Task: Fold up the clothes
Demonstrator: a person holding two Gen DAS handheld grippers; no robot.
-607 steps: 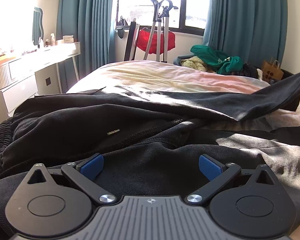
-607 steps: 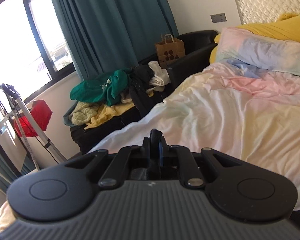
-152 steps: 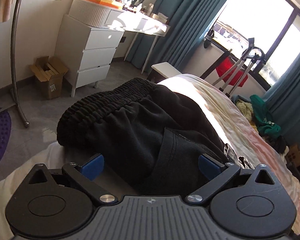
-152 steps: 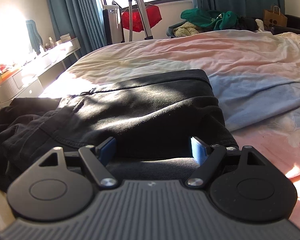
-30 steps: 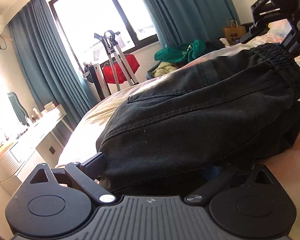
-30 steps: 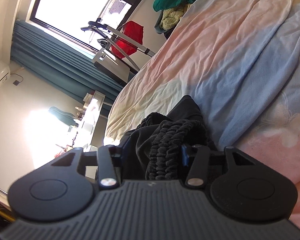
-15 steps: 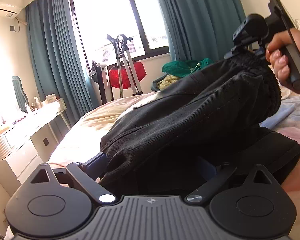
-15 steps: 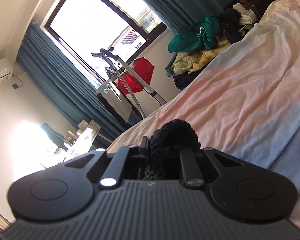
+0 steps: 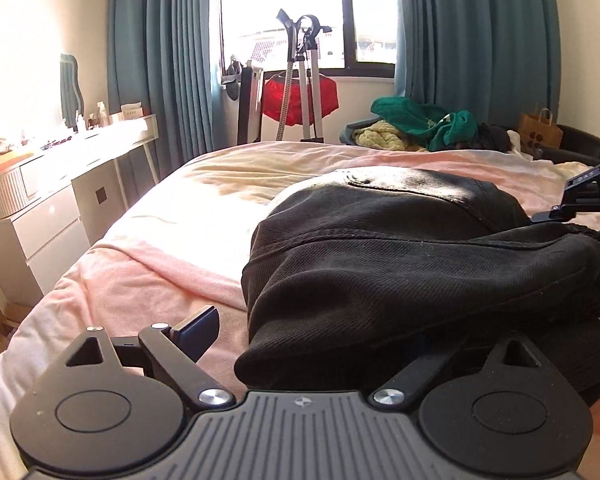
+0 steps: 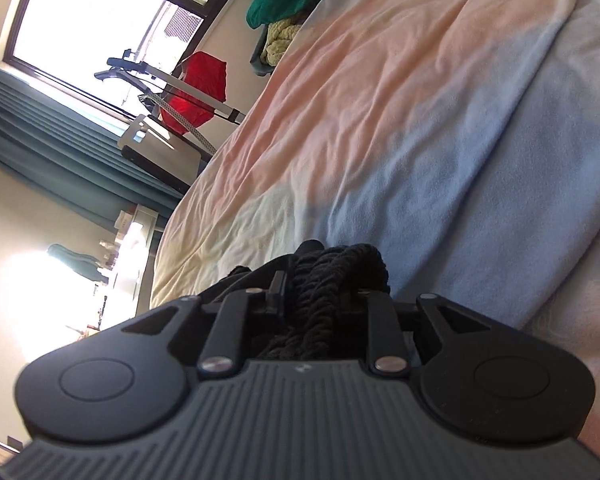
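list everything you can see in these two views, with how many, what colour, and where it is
black trousers: one, black, folded on the bed, ribbed waistband between the right jaws
bed: one, pink, cream and blue cover
curtains: two, teal, flanking the window
dresser: one, white, left of bed
clothes pile: green and yellow, beyond the bed
paper bag: one, brown, far right
left gripper: black, jaws closing, wide around the trousers' near edge
right gripper: black, jaws opening

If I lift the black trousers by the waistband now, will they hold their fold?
Probably not: the black trousers sag in soft, floppy folds. The thick ribbed waistband should grip well, though the right gripper is opening around it.
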